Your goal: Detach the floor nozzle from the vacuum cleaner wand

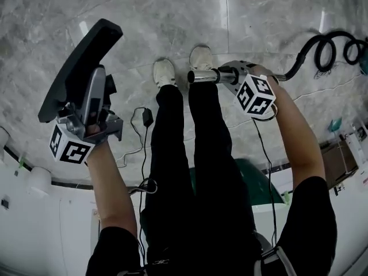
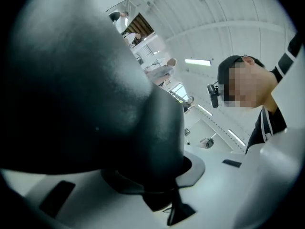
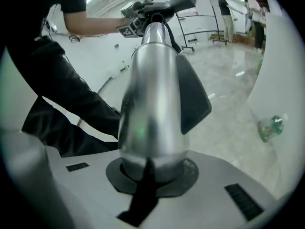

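Observation:
The black floor nozzle (image 1: pixel 80 68) is lifted off the marble floor at the left, apart from the wand. My left gripper (image 1: pixel 94 103) is shut on its neck, and the nozzle (image 2: pixel 86 89) fills the left gripper view as a dark mass above the gripper (image 2: pixel 152 185). At the right, the silver wand (image 1: pixel 202 76) lies level with its bare open end pointing left, and my right gripper (image 1: pixel 230 76) is shut on it. In the right gripper view the wand (image 3: pixel 155 99) runs away from that gripper (image 3: pixel 152 171) toward the raised nozzle (image 3: pixel 181 3).
A black hose (image 1: pixel 322 50) coils on the floor at the upper right. The person's legs and white shoes (image 1: pixel 164 72) stand between the two grippers. A thin cable (image 1: pixel 144 154) hangs beside the left leg. A green bottle (image 3: pixel 271 127) lies on the floor.

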